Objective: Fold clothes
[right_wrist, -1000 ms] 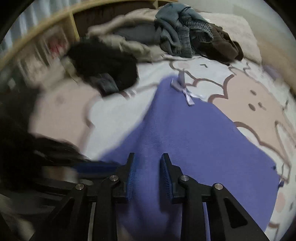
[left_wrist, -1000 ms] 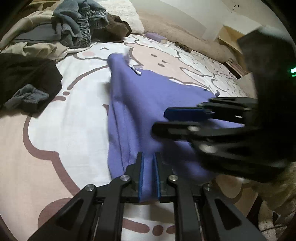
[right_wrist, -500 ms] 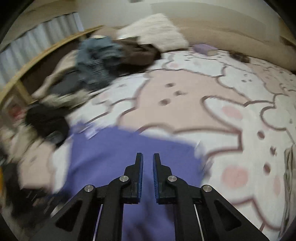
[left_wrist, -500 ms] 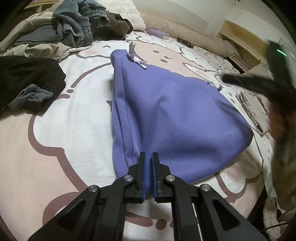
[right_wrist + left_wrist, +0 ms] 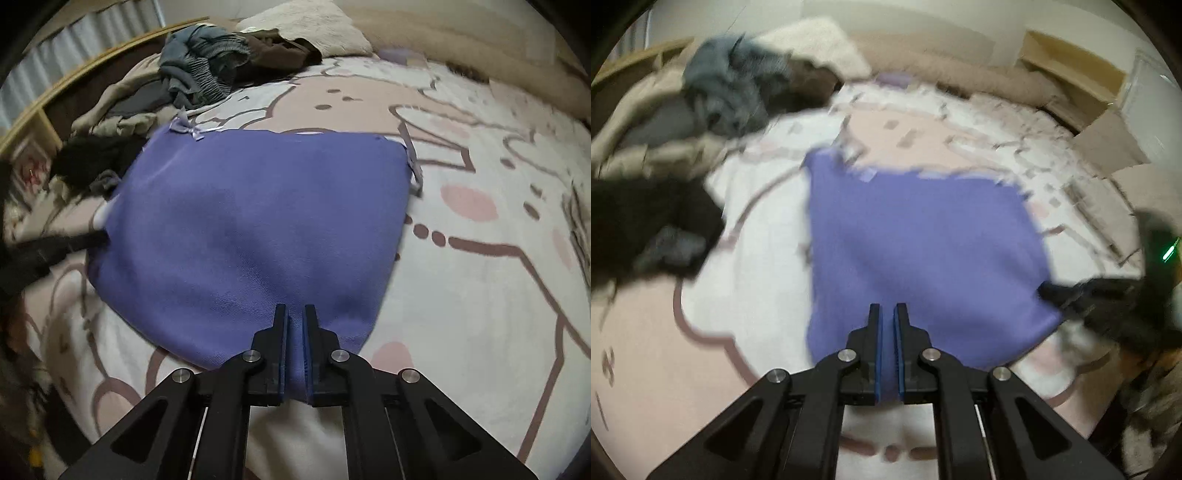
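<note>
A purple garment (image 5: pixel 258 221) with a small bow (image 5: pixel 186 127) at its far left corner lies spread on the bed. My right gripper (image 5: pixel 294 314) is shut on its near edge. In the left wrist view, which is blurred, the same garment (image 5: pixel 916 251) lies ahead and my left gripper (image 5: pixel 888 312) is shut on its near edge. The right gripper (image 5: pixel 1049 293) shows at the garment's right corner there. The left gripper (image 5: pixel 98 238) shows at the garment's left edge in the right wrist view.
A heap of unfolded clothes (image 5: pixel 199 81) lies at the back left of the bed, with a black garment (image 5: pixel 92 162) nearer. A fluffy pillow (image 5: pixel 314 33) sits at the head. The bedspread (image 5: pixel 480 258) has a pink and white cartoon print.
The right gripper swung off the garment's middle, round to its right corner, and shut on it. The garment has been pulled out flatter and wider. The left gripper kept its hold.
</note>
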The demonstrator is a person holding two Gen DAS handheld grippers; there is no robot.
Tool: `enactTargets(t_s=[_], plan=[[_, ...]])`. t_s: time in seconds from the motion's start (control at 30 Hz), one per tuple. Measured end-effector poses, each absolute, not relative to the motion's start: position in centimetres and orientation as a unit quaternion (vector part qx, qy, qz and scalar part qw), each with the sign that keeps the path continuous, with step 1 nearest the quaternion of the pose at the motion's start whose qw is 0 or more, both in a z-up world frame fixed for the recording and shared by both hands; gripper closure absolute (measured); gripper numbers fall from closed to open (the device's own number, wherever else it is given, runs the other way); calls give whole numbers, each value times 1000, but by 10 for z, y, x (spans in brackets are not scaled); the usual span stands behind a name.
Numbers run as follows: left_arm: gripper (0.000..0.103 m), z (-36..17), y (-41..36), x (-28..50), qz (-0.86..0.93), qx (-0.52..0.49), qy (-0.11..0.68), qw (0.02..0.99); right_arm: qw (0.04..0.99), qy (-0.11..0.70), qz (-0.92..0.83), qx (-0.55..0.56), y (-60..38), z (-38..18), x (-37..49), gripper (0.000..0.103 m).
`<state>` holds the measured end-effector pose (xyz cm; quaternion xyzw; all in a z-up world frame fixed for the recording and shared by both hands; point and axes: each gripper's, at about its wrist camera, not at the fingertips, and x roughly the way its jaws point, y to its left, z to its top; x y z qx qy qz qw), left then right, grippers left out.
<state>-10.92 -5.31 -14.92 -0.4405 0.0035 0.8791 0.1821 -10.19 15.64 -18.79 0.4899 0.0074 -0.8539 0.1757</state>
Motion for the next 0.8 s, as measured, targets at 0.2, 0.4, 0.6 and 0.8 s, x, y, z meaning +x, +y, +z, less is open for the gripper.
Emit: enactTargets(t_s=[0.2,0.4,0.6,0.8], plan=[[95,-156,-16,-171,870,-454,99,162,176,-19,-855,487,163,-196,-110,98],[95,-186,-49,-242,866,-478,124,78,173,-34,-856,486,168,-199,-107,98],[95,-136,-82,-203,899,-424,38,103,176,-47,-852,490,171,-201,-109,98],[94,-139,-58,-105,884,-423,59,189,175,-56,-853,488,173,-201,-109,98]])
